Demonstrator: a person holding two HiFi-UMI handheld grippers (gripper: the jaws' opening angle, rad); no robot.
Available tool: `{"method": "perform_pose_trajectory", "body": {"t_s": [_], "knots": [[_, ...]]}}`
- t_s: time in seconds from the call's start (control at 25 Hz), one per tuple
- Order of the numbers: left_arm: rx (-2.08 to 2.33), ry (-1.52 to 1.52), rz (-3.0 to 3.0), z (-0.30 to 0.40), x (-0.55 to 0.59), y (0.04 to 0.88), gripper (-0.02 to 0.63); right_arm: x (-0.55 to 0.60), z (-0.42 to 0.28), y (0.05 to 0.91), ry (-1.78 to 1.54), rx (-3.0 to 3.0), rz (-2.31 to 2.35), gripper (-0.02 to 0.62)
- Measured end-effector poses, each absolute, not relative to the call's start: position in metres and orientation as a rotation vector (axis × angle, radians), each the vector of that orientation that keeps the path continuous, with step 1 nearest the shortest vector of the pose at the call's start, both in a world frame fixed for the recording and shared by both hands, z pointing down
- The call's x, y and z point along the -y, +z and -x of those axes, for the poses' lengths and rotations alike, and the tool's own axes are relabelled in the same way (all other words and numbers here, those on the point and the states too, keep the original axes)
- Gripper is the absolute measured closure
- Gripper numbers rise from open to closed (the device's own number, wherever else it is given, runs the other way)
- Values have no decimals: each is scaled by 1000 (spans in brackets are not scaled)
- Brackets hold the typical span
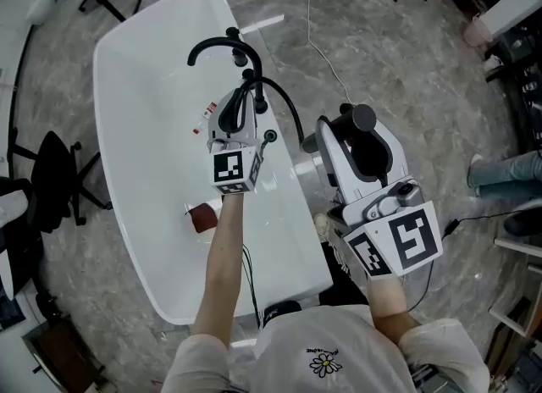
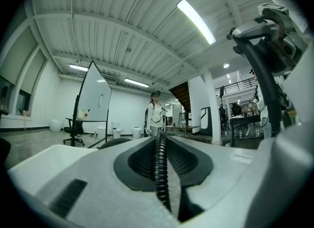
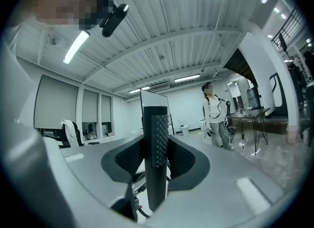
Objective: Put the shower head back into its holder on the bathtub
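While my left tongs (image 2: 164, 165) sit pinched on the black ribbed hose (image 2: 158, 148) above the white bathtub (image 1: 144, 95), my right tongs (image 3: 156, 160) are clamped on the black studded shower head handle (image 3: 154, 133), just outside the tub's right rim, apart from the black curved tap fixture (image 1: 222, 44).

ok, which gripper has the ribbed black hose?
The left gripper: its jaws clamp the ribbed black hose. The right gripper grips a studded black bar.

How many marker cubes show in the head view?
2. One cube sits over the tub; the other cube is to its right, past the tub's edge.
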State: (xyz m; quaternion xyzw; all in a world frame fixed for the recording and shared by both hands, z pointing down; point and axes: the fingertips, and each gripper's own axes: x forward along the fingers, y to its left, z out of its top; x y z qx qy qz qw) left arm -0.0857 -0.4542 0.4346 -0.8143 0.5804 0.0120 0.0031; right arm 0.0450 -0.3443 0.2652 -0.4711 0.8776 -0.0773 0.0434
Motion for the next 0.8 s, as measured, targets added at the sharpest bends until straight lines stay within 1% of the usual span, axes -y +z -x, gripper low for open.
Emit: {"method": "perform_pose_trajectory", "body": {"t_s": [0.44, 0.64, 0.8], "knots": [[-2005, -205, 2670, 109, 448, 575, 543, 398, -4, 315, -316, -2754, 1344, 456], [-2041, -357, 2736, 112, 427, 629, 540, 398, 22, 314, -313, -2782, 1257, 456], [-2137, -407, 2758, 123, 403, 659, 528, 394, 35, 295, -336, -2745, 1158, 456]]}}
